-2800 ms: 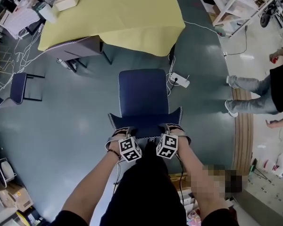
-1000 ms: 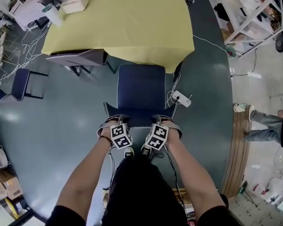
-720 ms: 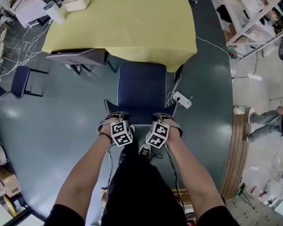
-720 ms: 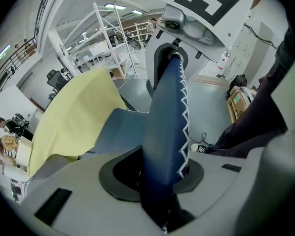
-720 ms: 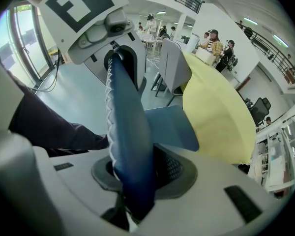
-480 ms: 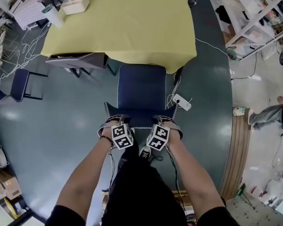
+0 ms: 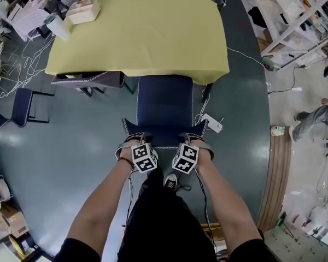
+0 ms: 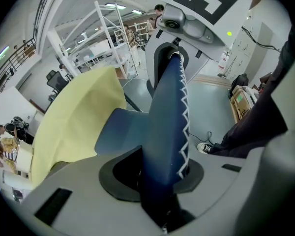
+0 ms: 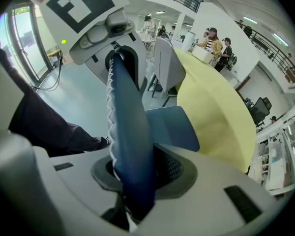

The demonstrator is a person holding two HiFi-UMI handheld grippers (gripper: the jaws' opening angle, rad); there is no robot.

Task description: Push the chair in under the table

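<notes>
**Push it in straight**

Left tongs [image 7: 135, 141] and right tongs [image 7: 190, 140] are both clamped on the backrest's top edge. The chair [image 7: 164, 100] seat's front is right at the worktop [image 7: 136, 34] near edge. I'd push both sides evenly, minding the power strip [image 7: 212, 123] beside it.

Blue cloth chair [image 7: 164, 105], matt yellow tablecloth [image 7: 142, 37], glossy floor [image 7: 71, 157]

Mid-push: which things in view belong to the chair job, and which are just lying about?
Job: blue chair, yellow-covered table, left gripper, right gripper (both clamped on the backrest).
Lying about: power strip, grey chair, box, floor cables.
</notes>
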